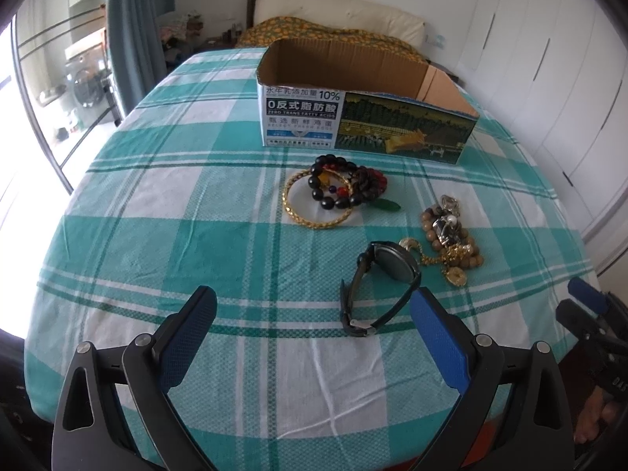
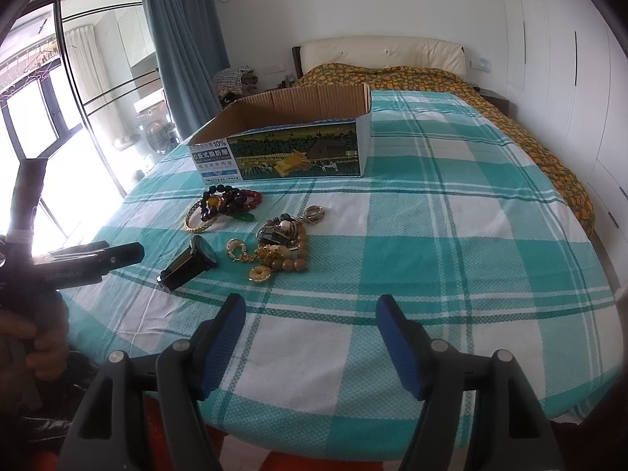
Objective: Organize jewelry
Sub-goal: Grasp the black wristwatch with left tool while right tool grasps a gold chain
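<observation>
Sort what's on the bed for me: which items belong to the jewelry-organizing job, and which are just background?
Job items:
- black watch
- gold bangle
- dark bead bracelets
- wooden-bead and gold-chain pile
- open cardboard box
- left tool and right tool, both open, holding nothing

Background:
- checked sheet
- orange patterned blanket
- curtain

Black tongs (image 1: 313, 306) with blue ribbed pads (image 1: 439, 337), silver screws.
</observation>
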Demonstrator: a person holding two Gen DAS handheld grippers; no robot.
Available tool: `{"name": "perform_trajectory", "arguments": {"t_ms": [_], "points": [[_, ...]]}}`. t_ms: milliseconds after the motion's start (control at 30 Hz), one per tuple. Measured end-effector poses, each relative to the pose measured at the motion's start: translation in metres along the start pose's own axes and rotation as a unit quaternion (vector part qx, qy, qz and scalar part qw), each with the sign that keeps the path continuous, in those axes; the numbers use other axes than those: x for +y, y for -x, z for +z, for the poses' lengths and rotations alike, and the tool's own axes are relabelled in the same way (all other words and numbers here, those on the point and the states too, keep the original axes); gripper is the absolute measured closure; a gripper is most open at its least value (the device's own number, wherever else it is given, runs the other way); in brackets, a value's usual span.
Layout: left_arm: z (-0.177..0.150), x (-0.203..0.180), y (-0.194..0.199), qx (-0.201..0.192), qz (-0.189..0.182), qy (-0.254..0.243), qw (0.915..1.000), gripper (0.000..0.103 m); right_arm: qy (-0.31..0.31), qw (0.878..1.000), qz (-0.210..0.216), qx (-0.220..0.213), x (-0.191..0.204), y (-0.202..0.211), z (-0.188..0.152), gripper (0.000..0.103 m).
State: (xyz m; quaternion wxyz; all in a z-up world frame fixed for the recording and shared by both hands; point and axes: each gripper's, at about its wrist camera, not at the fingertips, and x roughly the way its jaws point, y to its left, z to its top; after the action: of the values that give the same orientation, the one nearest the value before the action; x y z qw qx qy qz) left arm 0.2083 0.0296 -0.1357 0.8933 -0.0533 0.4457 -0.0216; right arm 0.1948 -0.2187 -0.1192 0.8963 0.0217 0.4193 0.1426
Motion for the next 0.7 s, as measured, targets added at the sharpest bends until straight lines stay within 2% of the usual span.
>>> {"name": "perform_trajectory", "arguments": {"t_ms": [133,267,333,433,533,567,600,633,700], "points": [[0.0,-0.006,-0.012,0.009,0.005,-0.01,0.9999,0.004,0.006,0.999,0.034,0.008,0.007,-0.016,0.006,0.039],[-0.001,-0.013,-0.028,0.019,0.018,-0.028,0.9993,0.004,0.048,0.997,0.056,0.013,0.016,-0.042,0.017,0.065],[-0.002,-0.015,-0.036,0.024,0.02,-0.034,0.9989,0.004,0.07,0.995,0.067,0.018,0.02,-0.058,0.026,0.066],[-0.004,-0.017,-0.044,0.039,0.025,-0.038,0.9982,0.012,0.111,0.991,0.069,0.029,0.024,-0.082,0.034,0.066],[-0.007,-0.017,-0.051,0.053,0.018,-0.037,0.9977,0.018,0.13,0.986,0.082,0.061,0.025,-0.105,0.037,0.066],[-0.009,-0.018,-0.053,0.059,0.015,-0.036,0.9975,0.022,0.135,0.985,0.083,0.069,0.025,-0.11,0.036,0.068],[-0.01,-0.018,-0.055,0.064,0.013,-0.037,0.9972,0.025,0.141,0.984,0.08,0.075,0.026,-0.113,0.035,0.077],[-0.011,-0.021,-0.054,0.059,0.021,-0.043,0.9971,0.027,0.143,0.984,0.082,0.074,0.026,-0.112,0.033,0.08],[-0.011,-0.025,-0.054,0.055,0.02,-0.055,0.9968,0.039,0.139,0.984,0.085,0.071,0.025,-0.109,0.034,0.084]]}}
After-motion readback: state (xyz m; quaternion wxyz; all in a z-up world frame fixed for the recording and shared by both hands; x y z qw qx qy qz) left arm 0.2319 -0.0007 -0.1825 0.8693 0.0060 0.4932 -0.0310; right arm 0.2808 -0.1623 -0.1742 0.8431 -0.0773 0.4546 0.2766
